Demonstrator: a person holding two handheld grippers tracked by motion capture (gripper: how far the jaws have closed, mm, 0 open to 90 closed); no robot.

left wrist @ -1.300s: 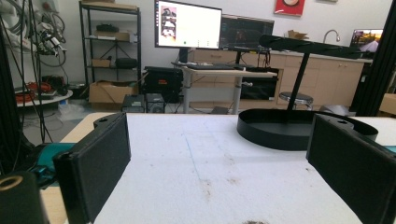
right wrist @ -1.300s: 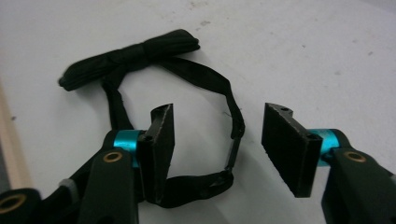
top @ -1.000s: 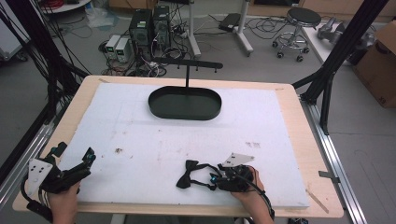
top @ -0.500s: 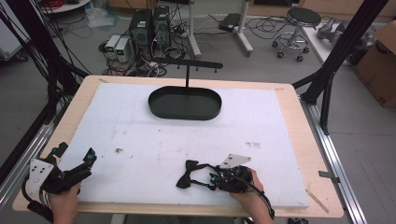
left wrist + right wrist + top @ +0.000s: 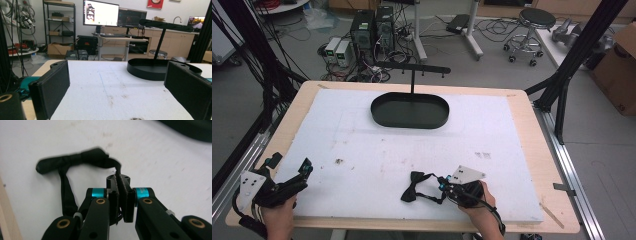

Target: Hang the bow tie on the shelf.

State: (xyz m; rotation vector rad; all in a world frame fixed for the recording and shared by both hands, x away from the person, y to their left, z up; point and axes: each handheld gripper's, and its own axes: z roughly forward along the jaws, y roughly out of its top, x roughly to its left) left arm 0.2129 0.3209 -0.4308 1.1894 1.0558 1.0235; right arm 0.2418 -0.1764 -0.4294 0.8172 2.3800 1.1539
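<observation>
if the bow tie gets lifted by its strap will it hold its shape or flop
Probably flop: the bow tie is soft black fabric, and its thin strap already lies in loose curves on the white mat. It looks light. The right tool is shut on the strap, so the knot would likely dangle and swing.

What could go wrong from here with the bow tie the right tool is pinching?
The right tool grips only the strap of the bow tie, near its edge, so it may slip out when lifted. The loose strap loop could drag on the white mat or snag on the stand above the black tray.
</observation>
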